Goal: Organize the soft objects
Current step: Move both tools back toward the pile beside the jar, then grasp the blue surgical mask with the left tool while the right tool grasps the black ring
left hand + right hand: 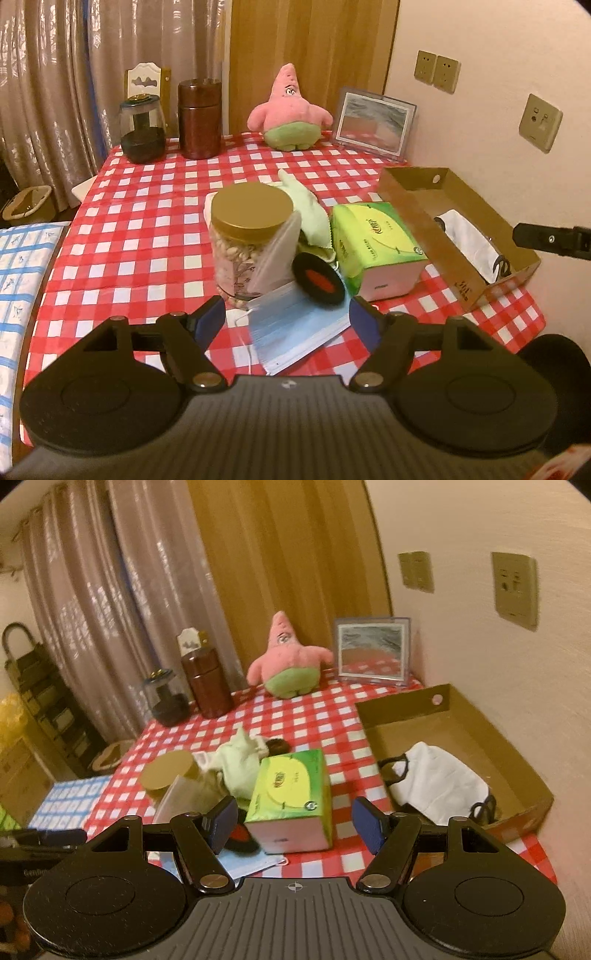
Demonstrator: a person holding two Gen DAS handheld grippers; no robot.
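A blue face mask (295, 332) lies on the red checked tablecloth (147, 221), right under my open left gripper (289, 314); nothing sits between its pads. Just past it are a black disc with a red centre (319, 282), a green tissue pack (373, 243) and a pale green cloth (303, 210). My right gripper (294, 814) is open and hovers short of the tissue pack (291, 797), not touching it. A white mask (436, 779) lies inside the cardboard box (399, 705) on the right. A pink starfish plush (288, 661) sits at the back.
A gold-lidded jar (251, 218) stands left of the cloth with a greyish mask (277, 254) leaning on it. A brown canister (199, 118), a dark glass jar (142, 129) and a photo frame (373, 123) line the far edge. The wall is close on the right.
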